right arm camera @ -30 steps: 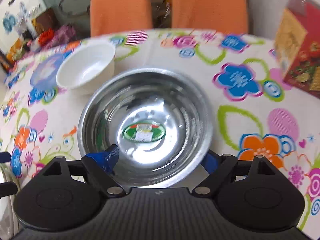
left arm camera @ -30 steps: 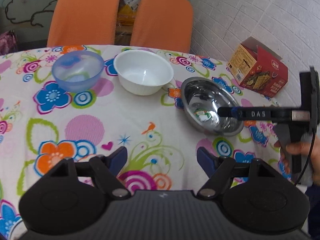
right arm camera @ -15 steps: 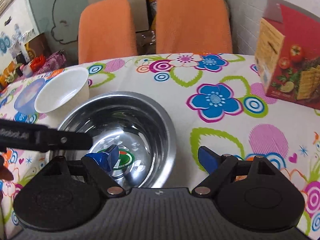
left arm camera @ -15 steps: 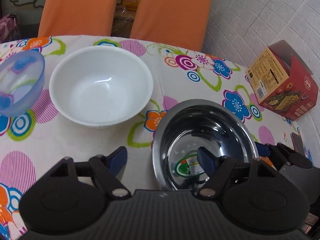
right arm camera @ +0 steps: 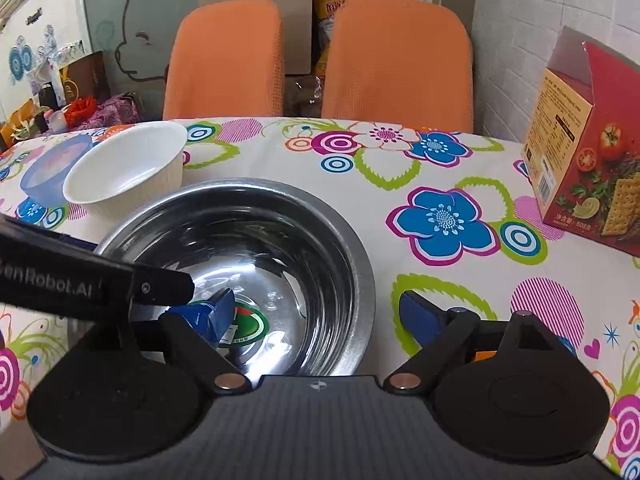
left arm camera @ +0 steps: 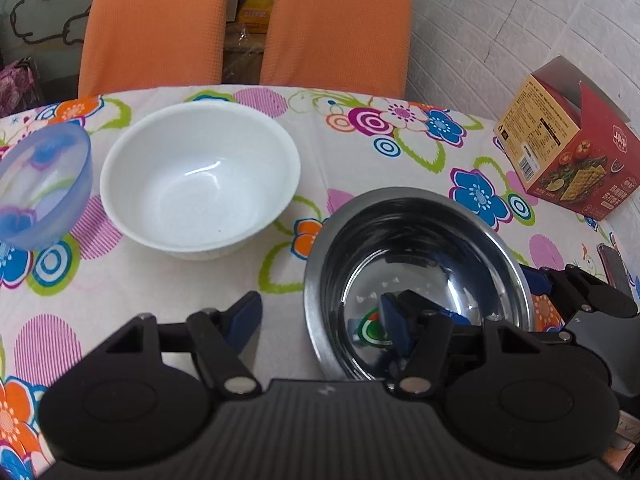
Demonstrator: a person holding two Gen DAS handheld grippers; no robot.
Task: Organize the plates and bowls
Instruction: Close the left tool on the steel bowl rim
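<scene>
A steel bowl (left arm camera: 416, 264) with a green sticker inside stands on the flowered tablecloth; it also shows in the right wrist view (right arm camera: 256, 248). My left gripper (left arm camera: 320, 320) is open, astride the bowl's left rim, one finger inside and one outside. My right gripper (right arm camera: 316, 316) is open, astride the bowl's right rim in the same way. A white bowl (left arm camera: 200, 172) stands to the left of the steel bowl, and a translucent blue bowl (left arm camera: 38, 184) stands further left. Both also show in the right wrist view: white (right arm camera: 124, 168), blue (right arm camera: 48, 168).
A red cracker box (left arm camera: 568, 148) stands at the right by the white brick wall, also in the right wrist view (right arm camera: 584, 160). Two orange chairs (left arm camera: 160, 20) stand behind the table (left arm camera: 120, 280). Clutter lies at the far left (right arm camera: 80, 108).
Both grippers moved in on the steel bowl. The left came from the middle of the table to the bowl's left rim. The right shifted from over the bowl to its right rim.
</scene>
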